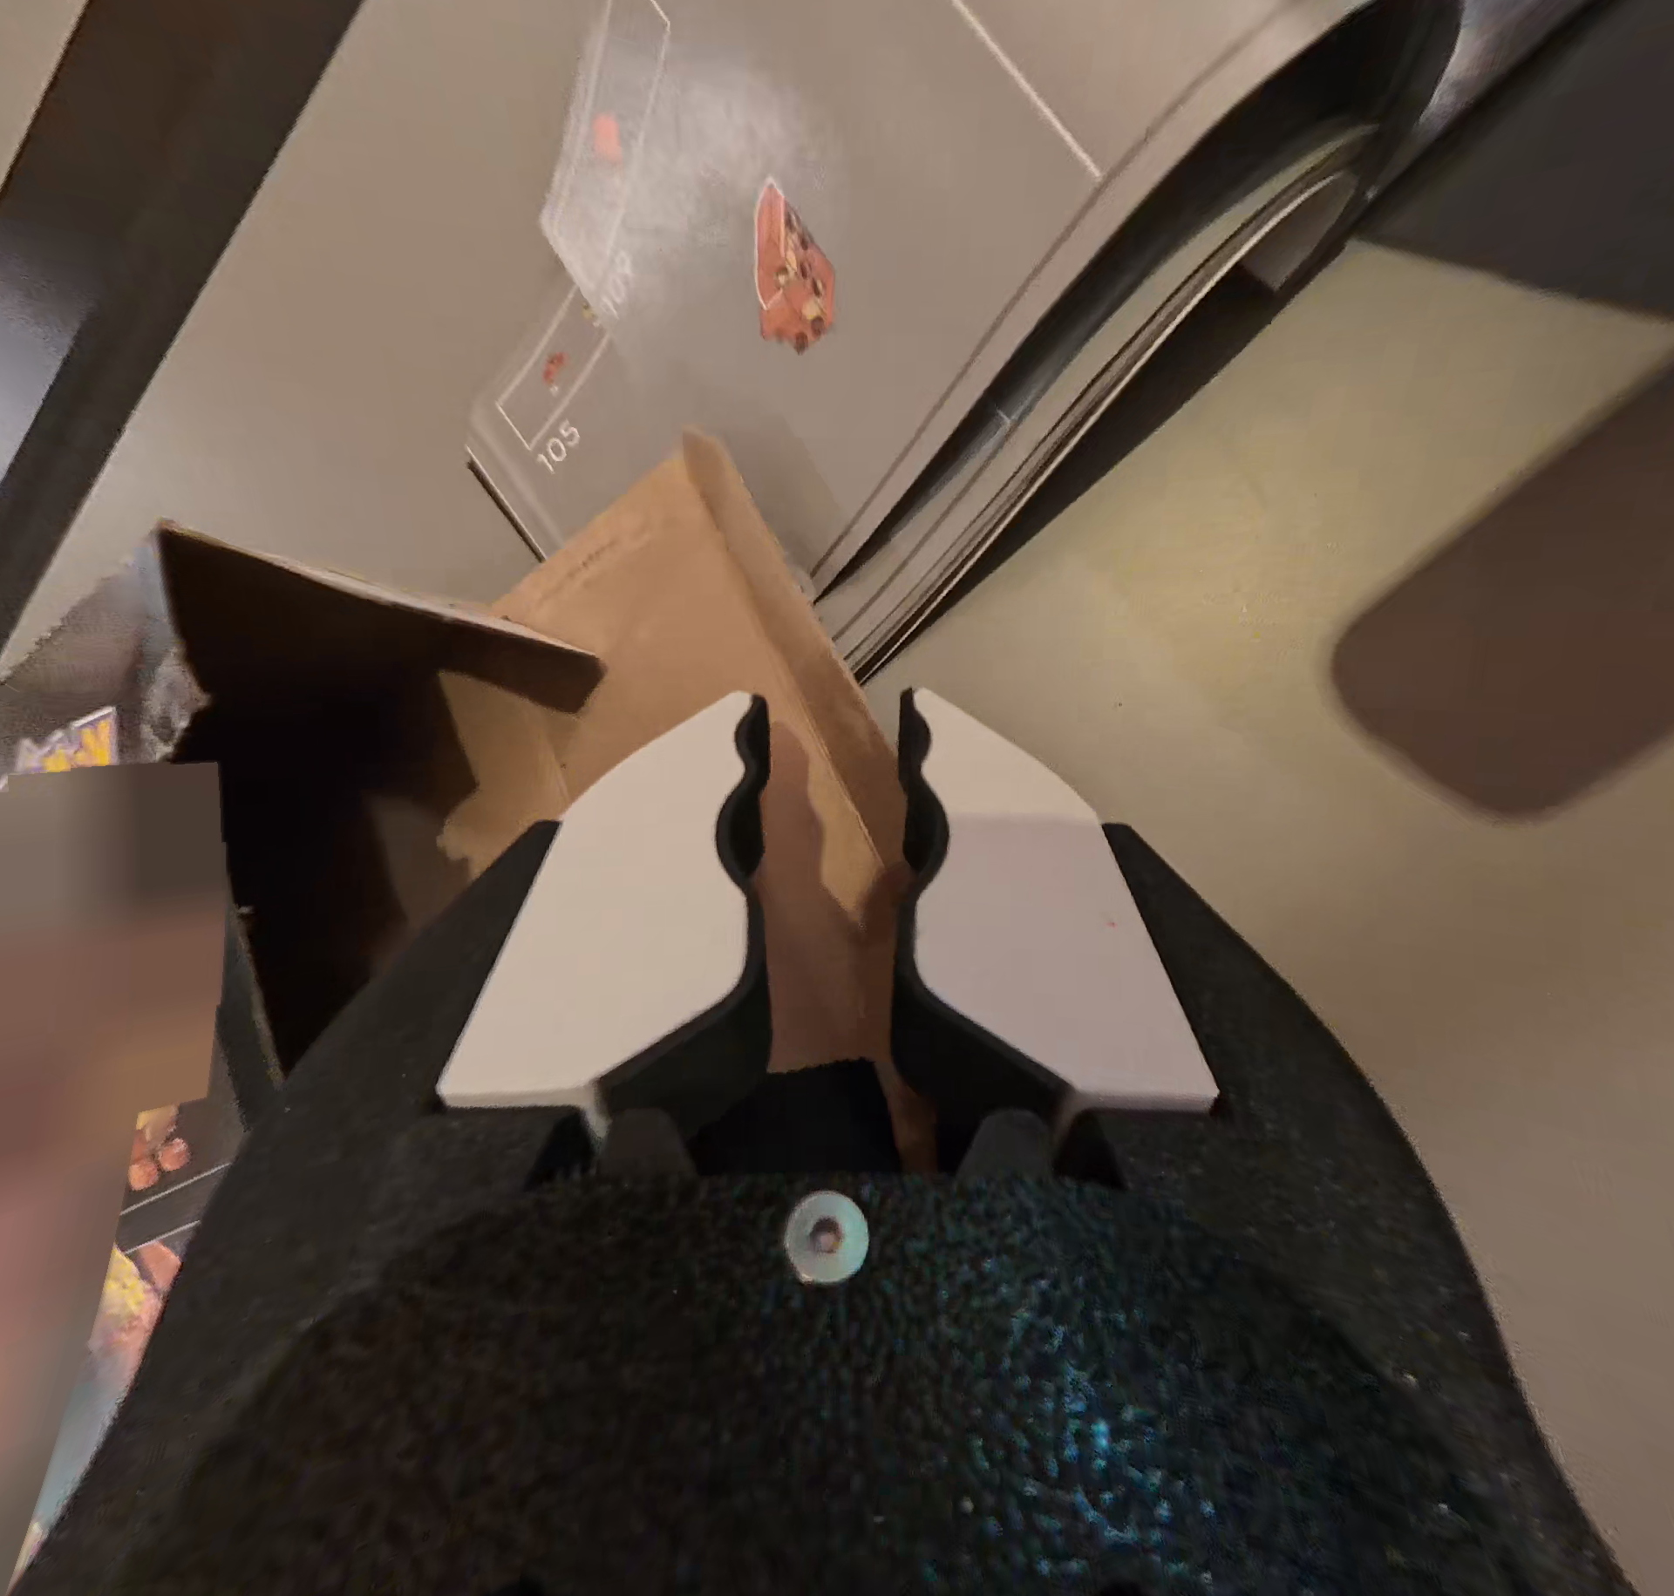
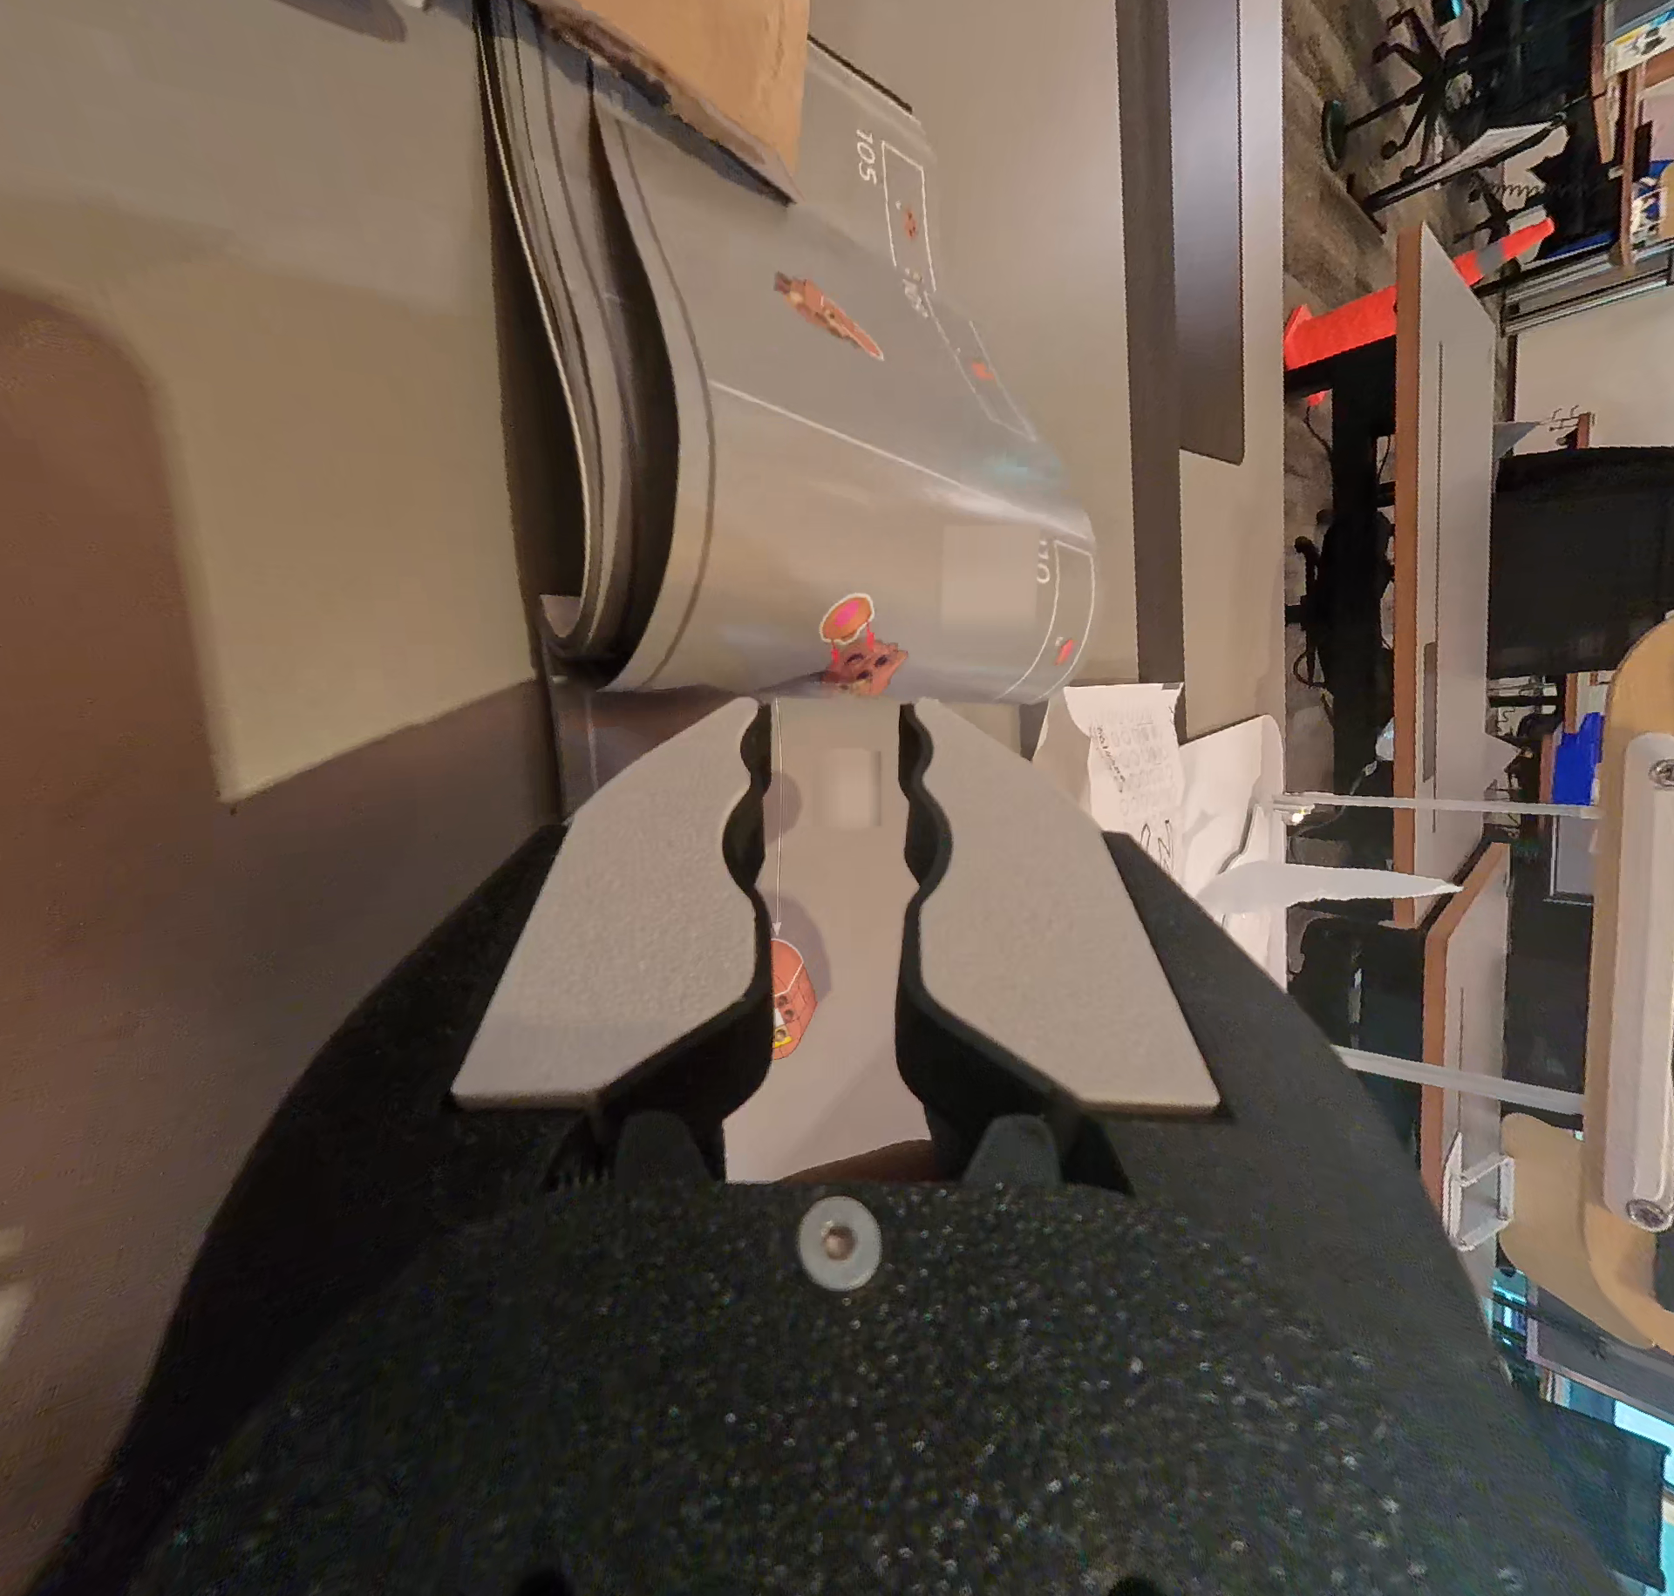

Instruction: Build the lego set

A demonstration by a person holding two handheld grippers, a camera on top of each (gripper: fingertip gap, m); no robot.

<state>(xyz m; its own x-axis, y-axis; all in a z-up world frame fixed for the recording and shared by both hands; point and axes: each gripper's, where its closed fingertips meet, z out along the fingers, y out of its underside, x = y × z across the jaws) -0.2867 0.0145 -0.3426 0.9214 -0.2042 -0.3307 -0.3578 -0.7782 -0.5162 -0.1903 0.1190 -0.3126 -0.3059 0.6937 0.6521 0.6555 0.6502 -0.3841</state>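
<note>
Frankly, my worry was the left gripper (image 1: 833,774): its fingers stood narrowly apart around the folded edge of a brown paper bag (image 1: 716,611), with a gap showing at each pad, so nothing was clamped and the stiff, creased kraft paper could slide free or tip. My right gripper (image 2: 833,765) also had its fingers narrowly parted, over a flat grey page of the instruction booklet (image 2: 815,484) rather than gripping it. Beyond the fingertips the glossy pages bulged up in a curl, and that springy curl could flop shut or crease. The booklet lay on the matte beige tabletop (image 1: 1178,647), the bag resting on its far-left end.
</note>
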